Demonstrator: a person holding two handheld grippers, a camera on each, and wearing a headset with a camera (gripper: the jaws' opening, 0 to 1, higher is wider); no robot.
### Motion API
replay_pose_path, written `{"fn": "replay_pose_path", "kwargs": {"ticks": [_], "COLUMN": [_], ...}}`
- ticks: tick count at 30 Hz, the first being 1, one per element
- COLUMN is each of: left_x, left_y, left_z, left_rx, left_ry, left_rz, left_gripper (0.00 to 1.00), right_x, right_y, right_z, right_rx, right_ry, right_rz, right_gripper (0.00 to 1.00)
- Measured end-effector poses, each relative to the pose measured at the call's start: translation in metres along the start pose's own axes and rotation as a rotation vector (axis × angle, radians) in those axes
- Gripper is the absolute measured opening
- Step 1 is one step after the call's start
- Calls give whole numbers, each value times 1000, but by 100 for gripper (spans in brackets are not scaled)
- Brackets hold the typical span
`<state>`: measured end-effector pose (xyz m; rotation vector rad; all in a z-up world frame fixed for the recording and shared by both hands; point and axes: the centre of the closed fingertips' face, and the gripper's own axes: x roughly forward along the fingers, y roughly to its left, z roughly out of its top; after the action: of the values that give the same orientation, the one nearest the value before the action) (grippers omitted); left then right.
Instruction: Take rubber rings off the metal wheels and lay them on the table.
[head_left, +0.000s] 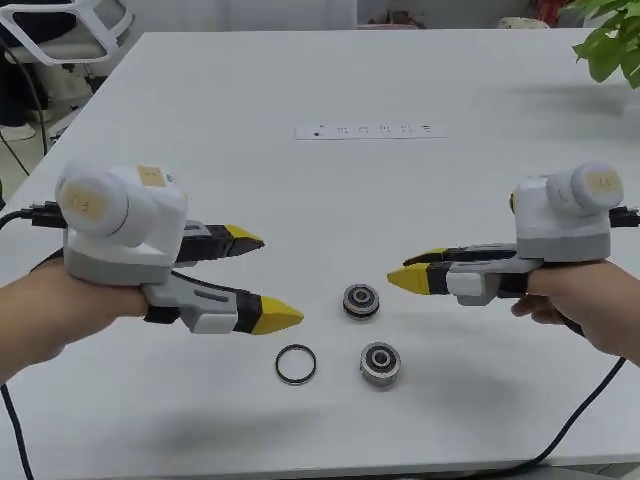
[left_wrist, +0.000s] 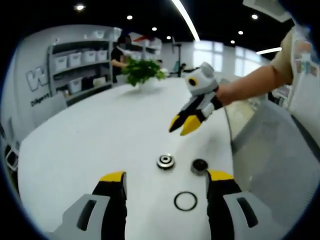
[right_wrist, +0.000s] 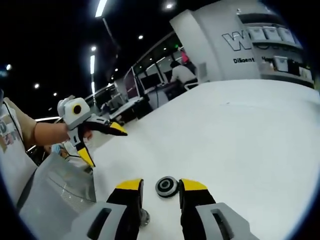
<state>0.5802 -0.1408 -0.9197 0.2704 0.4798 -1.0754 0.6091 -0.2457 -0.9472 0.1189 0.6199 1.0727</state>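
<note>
Two small metal wheels lie on the white table (head_left: 330, 200). The farther wheel (head_left: 361, 301) (left_wrist: 165, 161) (right_wrist: 166, 186) has a dark outer band. The nearer wheel (head_left: 380, 362) (left_wrist: 199, 165) looks grey around its outside. A loose black rubber ring (head_left: 296, 364) (left_wrist: 185, 201) lies flat to the left of the nearer wheel. My left gripper (head_left: 265, 277) (left_wrist: 165, 176) hovers left of them, jaws wide open and holding nothing. My right gripper (head_left: 415, 268) (right_wrist: 161, 185) hovers right of the farther wheel, jaws a little apart, nothing between them.
A white label strip (head_left: 370, 130) lies mid-table, farther back. A green plant (head_left: 612, 40) (left_wrist: 142, 70) stands at the far right corner. A chair (head_left: 70, 30) stands beyond the far left corner. Black cables (head_left: 585, 410) trail from both grippers toward the front edge.
</note>
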Motion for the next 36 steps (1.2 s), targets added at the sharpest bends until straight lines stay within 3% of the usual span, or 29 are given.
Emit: {"fn": "replay_pose_path", "kwargs": {"ticks": [17, 36], "left_x": [23, 48], "left_y": [7, 3], "left_z": [0, -8], "left_rx": [2, -21], "left_ry": [12, 21], "left_rz": [-14, -33], "left_gripper": [60, 54], "right_x": [-4, 9], "right_y": [-22, -20], "right_z": [-15, -31], "right_rx": [-44, -108], "right_ry": [34, 70], "right_rz": [-47, -24], "right_gripper": [27, 28]}}
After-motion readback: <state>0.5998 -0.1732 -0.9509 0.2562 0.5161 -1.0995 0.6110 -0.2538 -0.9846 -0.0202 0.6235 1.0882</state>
